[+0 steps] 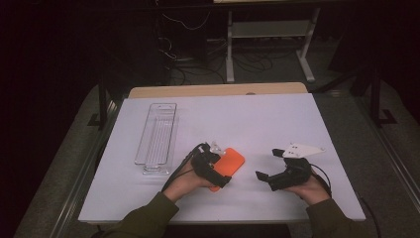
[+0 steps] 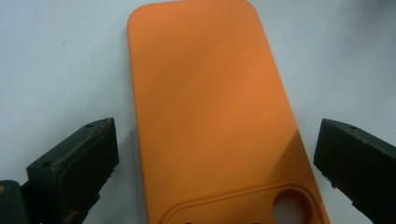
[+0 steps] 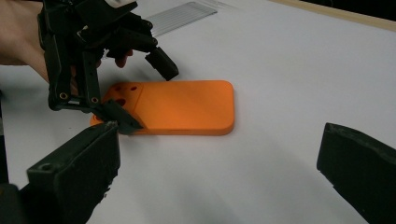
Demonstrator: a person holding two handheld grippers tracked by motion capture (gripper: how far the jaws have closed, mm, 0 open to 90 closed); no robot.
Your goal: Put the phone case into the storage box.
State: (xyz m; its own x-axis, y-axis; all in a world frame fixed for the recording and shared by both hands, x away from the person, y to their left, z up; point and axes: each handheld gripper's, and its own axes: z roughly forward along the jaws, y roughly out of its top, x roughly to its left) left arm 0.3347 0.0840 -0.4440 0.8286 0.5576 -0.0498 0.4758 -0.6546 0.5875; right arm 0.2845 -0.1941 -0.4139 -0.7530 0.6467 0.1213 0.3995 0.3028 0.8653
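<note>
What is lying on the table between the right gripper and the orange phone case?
Nothing: in the high view, bare white table separates the right gripper from the orange phone case.

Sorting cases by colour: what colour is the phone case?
Plain orange phone case, clearest in the left gripper view.

In the right gripper view we see the right gripper [image 3: 219,163] with its two black jaws spread wide apart, bare white table [image 3: 299,65] between them. Beyond them an orange phone case [image 3: 182,107] lies flat on the table, camera cut-outs toward the left. The left gripper [image 3: 140,93], held by a hand [image 3: 18,37], straddles that end, jaws apart, the near one seemingly touching the case's edge. A clear ribbed tray [image 3: 182,16] lies farther back.
</note>
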